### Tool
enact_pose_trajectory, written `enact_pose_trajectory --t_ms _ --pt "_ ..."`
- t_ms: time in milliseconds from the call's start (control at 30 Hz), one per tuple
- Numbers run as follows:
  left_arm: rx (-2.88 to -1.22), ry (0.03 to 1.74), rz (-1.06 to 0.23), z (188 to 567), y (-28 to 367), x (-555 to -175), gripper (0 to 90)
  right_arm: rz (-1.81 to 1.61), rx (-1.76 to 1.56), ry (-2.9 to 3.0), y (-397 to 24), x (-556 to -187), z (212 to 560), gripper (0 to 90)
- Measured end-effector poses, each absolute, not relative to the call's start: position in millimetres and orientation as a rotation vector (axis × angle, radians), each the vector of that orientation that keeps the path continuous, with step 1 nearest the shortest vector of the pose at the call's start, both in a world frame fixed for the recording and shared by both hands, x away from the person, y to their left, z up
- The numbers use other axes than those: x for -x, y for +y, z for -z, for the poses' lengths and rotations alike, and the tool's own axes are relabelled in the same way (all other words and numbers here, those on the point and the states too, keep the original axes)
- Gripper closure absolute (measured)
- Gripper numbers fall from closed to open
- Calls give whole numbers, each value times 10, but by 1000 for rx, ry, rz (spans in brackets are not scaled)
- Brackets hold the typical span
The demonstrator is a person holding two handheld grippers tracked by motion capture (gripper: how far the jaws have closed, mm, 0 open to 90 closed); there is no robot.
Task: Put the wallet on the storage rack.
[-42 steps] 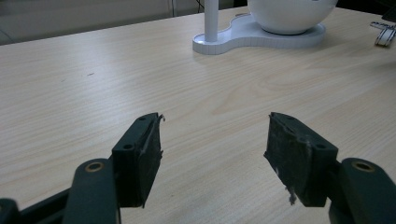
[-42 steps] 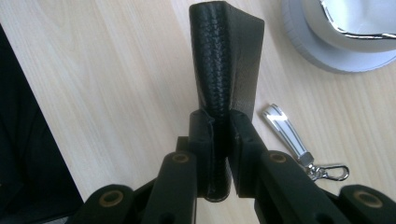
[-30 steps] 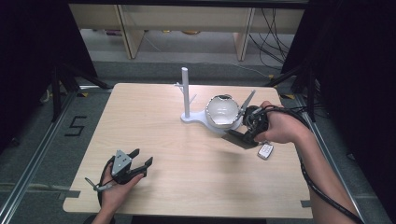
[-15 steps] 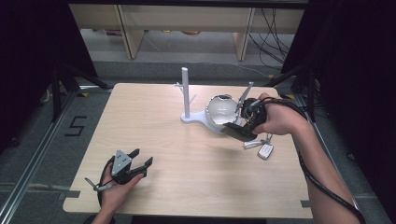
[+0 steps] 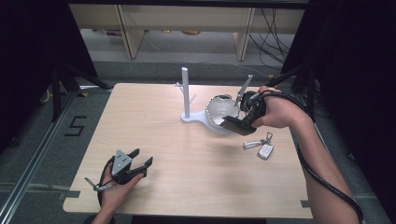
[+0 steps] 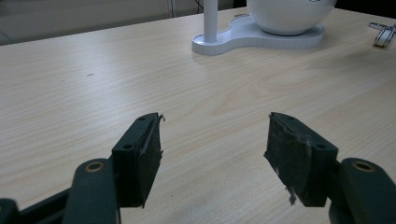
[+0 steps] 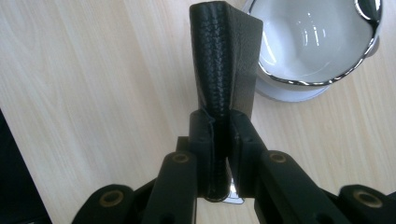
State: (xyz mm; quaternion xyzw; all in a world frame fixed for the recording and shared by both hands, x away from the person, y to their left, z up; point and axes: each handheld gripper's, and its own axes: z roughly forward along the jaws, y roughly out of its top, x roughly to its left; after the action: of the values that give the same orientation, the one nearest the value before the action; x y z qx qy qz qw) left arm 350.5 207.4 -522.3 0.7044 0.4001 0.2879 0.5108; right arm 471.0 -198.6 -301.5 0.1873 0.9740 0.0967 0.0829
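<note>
Wallet [image 7: 227,60] clamped in right tongs [image 7: 223,135], above table beside bowl [image 7: 317,42].

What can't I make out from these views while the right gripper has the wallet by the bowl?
- Wallet: right gripper view shows it edge-on; its lower end is hidden between the jaws.
- Bowl: cut off by the top edge in the left gripper view.
- Keys: too small in the high view to count.
- Stand: its pegs are too thin to make out in the high view.

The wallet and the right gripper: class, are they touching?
Touching. In the right gripper view both pads of the right gripper press flat on the black wallet, no gap on either side. The high view shows the wallet held beside the bowl.
</note>
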Motion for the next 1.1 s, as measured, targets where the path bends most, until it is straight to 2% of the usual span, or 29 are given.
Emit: enact_pose_trajectory --t_ms 600,1100 --pt "-1695 964 -694 5222 2075 -3504 348 -315 -538 2856 -1908 -4929 2926 819" --pt "-1688 956 -690 5228 2074 -3512 347 -352 -523 2836 -1792 -5151 2995 818"
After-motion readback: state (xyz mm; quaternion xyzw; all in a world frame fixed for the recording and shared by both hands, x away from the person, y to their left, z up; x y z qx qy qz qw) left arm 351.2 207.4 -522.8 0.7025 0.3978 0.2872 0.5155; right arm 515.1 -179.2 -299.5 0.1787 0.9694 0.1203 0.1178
